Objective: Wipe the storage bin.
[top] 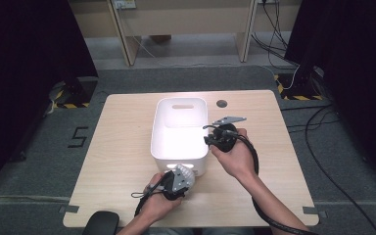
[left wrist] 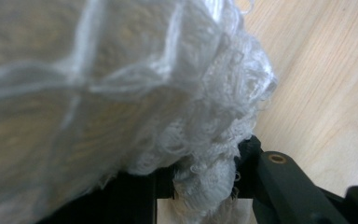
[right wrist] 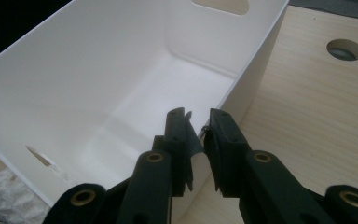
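White plastic bin point(top: 180, 128) sits mid tabletop point(top: 122, 161), empty inside. Right gripper point(right wrist: 196, 140) pinches bin's right wall, one jaw inside, one outside. Left gripper point(top: 178, 178) sits at bin's near end, jaws squeezed tight on white fluffy cloth point(left wrist: 205, 135), maybe knitted rag, too close and blurry to be sure. Cloth point(right wrist: 7, 200) bunched just outside bin's near wall, beside handle slot.
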Demonstrator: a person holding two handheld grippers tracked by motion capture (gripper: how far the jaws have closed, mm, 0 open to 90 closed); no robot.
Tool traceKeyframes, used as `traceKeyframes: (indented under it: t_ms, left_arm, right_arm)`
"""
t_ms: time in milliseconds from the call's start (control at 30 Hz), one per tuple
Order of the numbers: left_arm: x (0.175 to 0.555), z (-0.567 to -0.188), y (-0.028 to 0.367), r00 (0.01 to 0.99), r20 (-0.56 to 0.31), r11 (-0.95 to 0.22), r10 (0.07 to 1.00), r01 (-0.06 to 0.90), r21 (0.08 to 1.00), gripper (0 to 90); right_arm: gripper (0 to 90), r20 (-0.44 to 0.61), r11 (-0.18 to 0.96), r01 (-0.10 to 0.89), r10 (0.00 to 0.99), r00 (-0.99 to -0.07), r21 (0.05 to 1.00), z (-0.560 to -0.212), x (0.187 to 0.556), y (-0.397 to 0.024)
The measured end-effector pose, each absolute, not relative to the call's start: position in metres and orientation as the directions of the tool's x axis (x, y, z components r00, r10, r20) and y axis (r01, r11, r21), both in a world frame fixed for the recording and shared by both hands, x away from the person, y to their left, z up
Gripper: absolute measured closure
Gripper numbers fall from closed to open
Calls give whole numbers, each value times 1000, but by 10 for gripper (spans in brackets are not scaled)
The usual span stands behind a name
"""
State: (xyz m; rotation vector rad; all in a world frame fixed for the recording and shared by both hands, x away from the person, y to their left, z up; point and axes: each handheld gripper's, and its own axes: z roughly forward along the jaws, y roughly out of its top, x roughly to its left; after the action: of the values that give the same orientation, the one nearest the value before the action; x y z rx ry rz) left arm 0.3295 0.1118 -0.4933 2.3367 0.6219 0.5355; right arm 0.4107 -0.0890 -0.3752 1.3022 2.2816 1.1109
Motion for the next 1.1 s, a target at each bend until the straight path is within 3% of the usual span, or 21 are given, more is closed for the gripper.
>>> traceKeyframes:
  t_ms: [533,1100]
  left_arm:
    - [330,-488,90,825,212,-670,525,247,700,683]
    - [319,-440,84,812,249,-607,527,155,779,686]
  right_arm:
    - [784,124,292,604,825,-551,742,-375,411,-90]
    - [784,125,291,603,824,-552,743,-376,411,-90]
